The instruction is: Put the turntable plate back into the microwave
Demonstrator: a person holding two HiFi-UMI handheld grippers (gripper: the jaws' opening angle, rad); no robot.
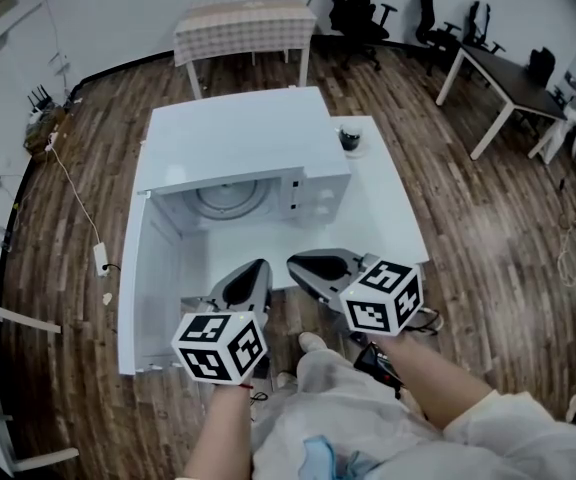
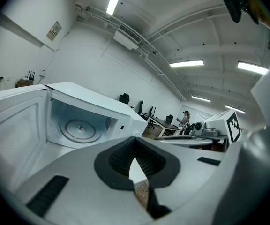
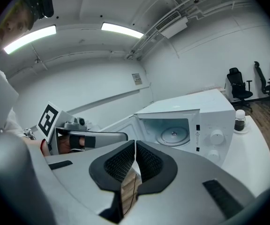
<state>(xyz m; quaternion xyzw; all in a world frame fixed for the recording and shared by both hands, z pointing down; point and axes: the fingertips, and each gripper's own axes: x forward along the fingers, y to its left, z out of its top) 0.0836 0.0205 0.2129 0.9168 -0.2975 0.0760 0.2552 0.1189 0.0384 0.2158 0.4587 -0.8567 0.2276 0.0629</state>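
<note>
The white counter (image 1: 393,208) carries the microwave (image 1: 243,148), whose door (image 1: 153,278) stands swung wide to the left. The turntable plate (image 1: 230,200) already lies flat on the cavity floor, roughly centred, so we judge the task close to done or done. We take the plate for glass: stiff, heavy for its size, smooth enough to slip between the pads, and likely to chip or crack if knocked against the cavity walls. If it needs reseating, we would pinch it at the rim, ideally with the 2 grippers on opposite edges, and keep it level. The left gripper (image 1: 258,268) and the right gripper (image 1: 298,263) hang side by side in front of the open cavity, well apart from the plate. Each is clenched, pad against pad, with nothing between the jaws. Only the head view shows both grippers together and how the counter lies around the oven. The left gripper view looks past the inside of the door to the plate. The right gripper view gives the control panel with its 2 dials plainly, and shows the small jar (image 3: 239,121) beside the oven as capped.
</note>
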